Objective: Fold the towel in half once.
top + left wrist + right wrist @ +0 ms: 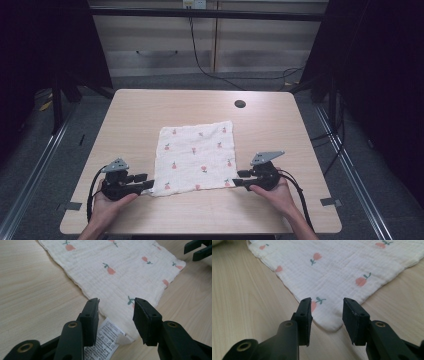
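White cloth (196, 157) with pink tulip print

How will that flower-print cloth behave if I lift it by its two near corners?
The cloth looks like thin crinkled muslin lying flat, so it will probably drape limply between the left claw and the right claw. It seems light. Its textured weave should grip rather than slip, though the care label may dangle.

A soft cream cloth (196, 159) of crinkled, matt woven gauze, printed with pink flowers, lies on a table (150, 107) of pale wood-grain laminate, smooth with a faint sheen. A white paper-like care label (106, 338) shows printed text. Both grippers' jaws are matt black plastic with brass-coloured metal rivets.
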A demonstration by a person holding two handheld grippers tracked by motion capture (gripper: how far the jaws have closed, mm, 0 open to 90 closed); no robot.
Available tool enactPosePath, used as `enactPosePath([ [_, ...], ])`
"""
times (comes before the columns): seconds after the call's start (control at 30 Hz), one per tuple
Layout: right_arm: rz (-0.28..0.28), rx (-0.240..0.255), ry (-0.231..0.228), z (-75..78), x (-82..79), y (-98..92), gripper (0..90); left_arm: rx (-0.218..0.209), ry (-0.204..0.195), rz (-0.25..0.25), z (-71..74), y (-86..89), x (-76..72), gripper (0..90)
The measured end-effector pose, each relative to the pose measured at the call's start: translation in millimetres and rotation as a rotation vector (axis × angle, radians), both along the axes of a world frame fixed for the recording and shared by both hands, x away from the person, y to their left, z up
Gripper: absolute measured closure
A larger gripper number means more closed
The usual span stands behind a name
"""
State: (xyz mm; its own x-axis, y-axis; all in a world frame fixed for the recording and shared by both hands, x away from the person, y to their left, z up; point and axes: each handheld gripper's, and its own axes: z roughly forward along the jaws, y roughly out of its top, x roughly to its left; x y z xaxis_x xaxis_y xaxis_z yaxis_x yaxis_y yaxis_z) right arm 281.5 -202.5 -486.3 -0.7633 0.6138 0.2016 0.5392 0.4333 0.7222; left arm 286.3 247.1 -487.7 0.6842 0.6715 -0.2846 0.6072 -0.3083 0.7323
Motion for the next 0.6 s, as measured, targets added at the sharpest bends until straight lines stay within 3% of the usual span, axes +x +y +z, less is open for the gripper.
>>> enactPosePath([
  [0.17, 0.006, -0.026, 0.015, -7.9, 3.8, 4.9, 62.0, 0.017, 0.02, -0.026, -8.1, -6.8, 5.0, 54.9],
  [0.27, 0.024, -0.045, 0.006, -10.2, 3.5, 6.7, 67.9, 0.02, 0.025, -0.021, -9.9, -7.3, 5.1, 53.8],
  [0.47, 0.026, -0.062, -0.001, -12.9, 1.8, 9.0, 67.2, 0.023, 0.027, -0.008, -10.9, -3.4, 3.7, 51.8],
  [0.6, 0.036, -0.078, -0.021, -13.6, 2.9, 8.9, 78.1, 0.019, 0.021, 0.007, -10.2, -1.8, 3.4, 50.9],
])
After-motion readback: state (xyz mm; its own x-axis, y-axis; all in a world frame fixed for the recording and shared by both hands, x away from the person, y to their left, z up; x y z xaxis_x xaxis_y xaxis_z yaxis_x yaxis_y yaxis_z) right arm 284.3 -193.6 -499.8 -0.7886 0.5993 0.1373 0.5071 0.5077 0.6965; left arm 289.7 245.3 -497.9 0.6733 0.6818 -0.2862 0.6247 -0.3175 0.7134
